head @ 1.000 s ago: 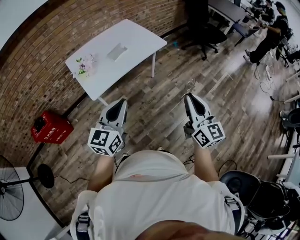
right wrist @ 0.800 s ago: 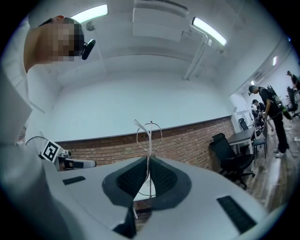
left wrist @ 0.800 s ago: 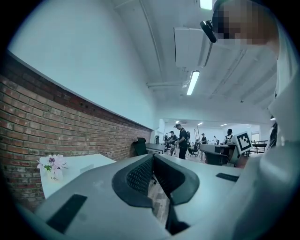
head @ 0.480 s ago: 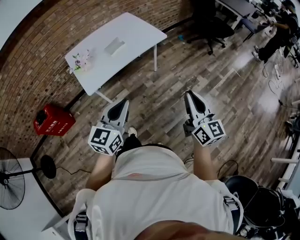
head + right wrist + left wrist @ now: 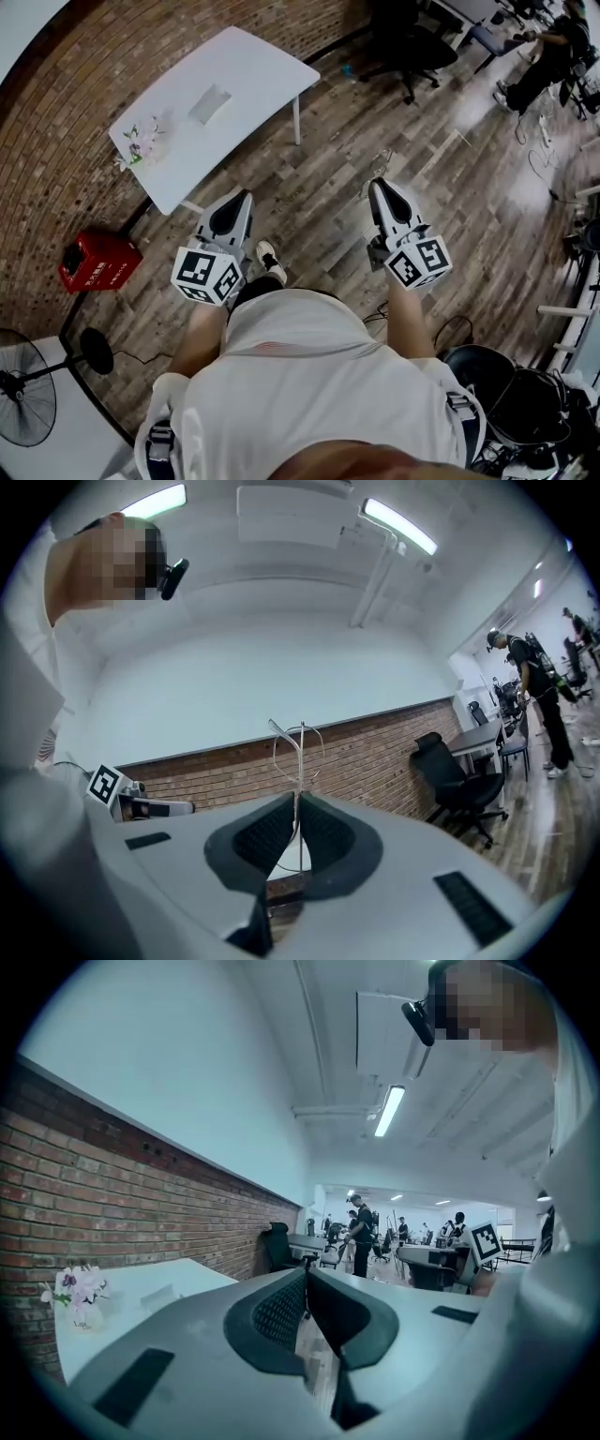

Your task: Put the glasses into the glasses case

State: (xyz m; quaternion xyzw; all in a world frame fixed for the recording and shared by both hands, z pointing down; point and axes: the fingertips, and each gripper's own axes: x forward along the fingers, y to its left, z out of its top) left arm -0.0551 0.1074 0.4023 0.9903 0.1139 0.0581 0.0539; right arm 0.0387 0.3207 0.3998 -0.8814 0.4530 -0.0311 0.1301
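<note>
Glasses [image 5: 301, 761] of thin wire stand upright between the fingers [image 5: 265, 834] of the right gripper [image 5: 297, 797], which are pressed shut on the frame. In the right gripper view the wire rises above the fingertips against the brick wall [image 5: 375, 752]. In the head view the same frame shows as a faint wire loop just past the tip of that gripper, right of centre, over the wooden floor [image 5: 328, 178]. The left gripper [image 5: 307, 1274] has its fingers [image 5: 274, 1312] closed against each other with nothing between them. It is held left of centre in the head view, level with the right one and well apart from it. Both are carried in front of a person in a white shirt [image 5: 309, 394] who stands on the floor, one shoe [image 5: 269, 259] showing between the two grippers. The glasses case [image 5: 209, 103], a flat pale grey thing, lies near the middle of a white worktop [image 5: 253, 70] in the upper left of the head view, well apart from both grippers. A small bunch of pink flowers [image 5: 139, 142] stands at the worktop's left end, close to the wall. Below the worktop, at the left edge of the frame, a red box [image 5: 94, 262] sits on the floor, and a standing fan [image 5: 23, 394] fills the lower left corner. A black office chair [image 5: 405, 47] stands at the top of the frame, and another person [image 5: 548, 56] is in the upper right corner.
</note>
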